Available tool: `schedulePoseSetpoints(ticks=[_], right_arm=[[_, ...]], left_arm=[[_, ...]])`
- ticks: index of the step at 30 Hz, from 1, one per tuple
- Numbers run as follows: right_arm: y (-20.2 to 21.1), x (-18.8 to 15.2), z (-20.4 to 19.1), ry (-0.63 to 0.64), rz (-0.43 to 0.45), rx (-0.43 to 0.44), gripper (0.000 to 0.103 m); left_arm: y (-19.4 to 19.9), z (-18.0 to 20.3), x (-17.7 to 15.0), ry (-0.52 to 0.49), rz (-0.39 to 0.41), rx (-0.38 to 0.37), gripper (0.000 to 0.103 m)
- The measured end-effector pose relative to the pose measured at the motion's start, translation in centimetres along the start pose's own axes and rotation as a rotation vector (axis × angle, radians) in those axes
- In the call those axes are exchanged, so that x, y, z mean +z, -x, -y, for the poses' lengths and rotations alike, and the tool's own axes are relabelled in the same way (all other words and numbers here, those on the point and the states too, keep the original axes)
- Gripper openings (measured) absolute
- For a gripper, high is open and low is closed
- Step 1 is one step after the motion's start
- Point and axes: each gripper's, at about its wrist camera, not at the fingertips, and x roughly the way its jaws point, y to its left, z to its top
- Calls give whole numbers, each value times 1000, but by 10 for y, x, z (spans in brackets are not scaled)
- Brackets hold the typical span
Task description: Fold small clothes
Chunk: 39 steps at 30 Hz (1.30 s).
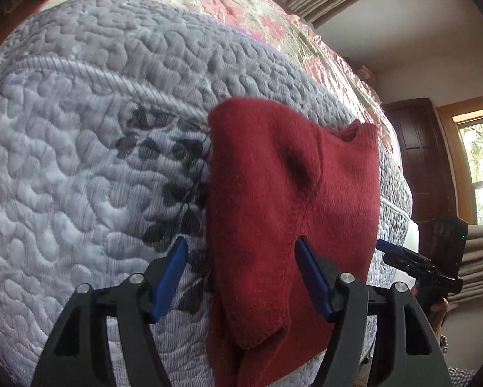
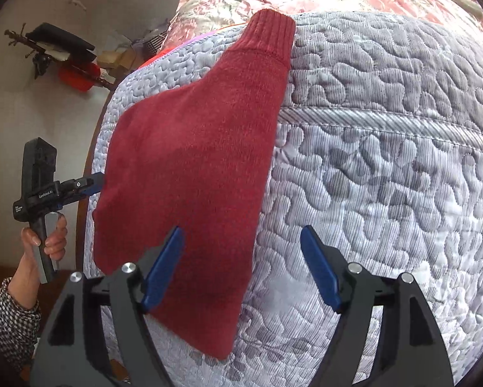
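Sweater [image 2: 189,174]: lies near quilt [image 2: 386,167] edge, may slide off.
Left gripper [image 1: 241,277]: spread, straddles hem.
Right gripper [image 2: 241,267]: spread, empty.

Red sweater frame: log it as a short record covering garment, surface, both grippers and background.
garment: red knit sweater, partly folded, ribbed cuff pointing away
surface: grey quilted bedspread, floral cover behind it
left gripper: open, over the sweater's near edge
right gripper: open, empty, straddling the sweater's right edge
background: window, dark wooden cabinet
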Motion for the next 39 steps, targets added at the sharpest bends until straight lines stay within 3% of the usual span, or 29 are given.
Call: schedulePoseSetpoints(ticks=[7, 20, 22, 24, 26, 27, 28, 31, 34, 39], right_arm=[[-21, 0, -7, -6, -41, 16, 75], [-64, 19, -24, -9, -80, 44, 82], [-71, 24, -21, -31, -91, 71, 82], [-79, 24, -18, -56, -100, 117, 82], [-88, 23, -13, -97, -113, 178, 76], [-93, 23, -13, -120, -118, 224, 62], [-96, 23, -11, -145, -119, 248, 59], [-92, 23, -17, -127, -96, 247, 42], [-79, 23, -22, -123, -71, 298, 36], [-55, 25, -33, -72, -23, 313, 35]], left_arm=[[-40, 0, 4, 29, -73, -80, 69], [-80, 25, 17, -61, -175, -148, 74], [-81, 24, 18, -76, -184, -148, 70], [-80, 20, 18, -74, -184, -138, 53], [-78, 14, 17, -56, -179, -154, 42], [-77, 12, 16, -49, -175, -161, 40], [-76, 11, 15, -46, -170, -164, 36], [-72, 12, 10, -48, -147, -185, 31], [-68, 12, 6, -34, -125, -208, 29], [-60, 26, -4, -34, -101, -251, 28]])
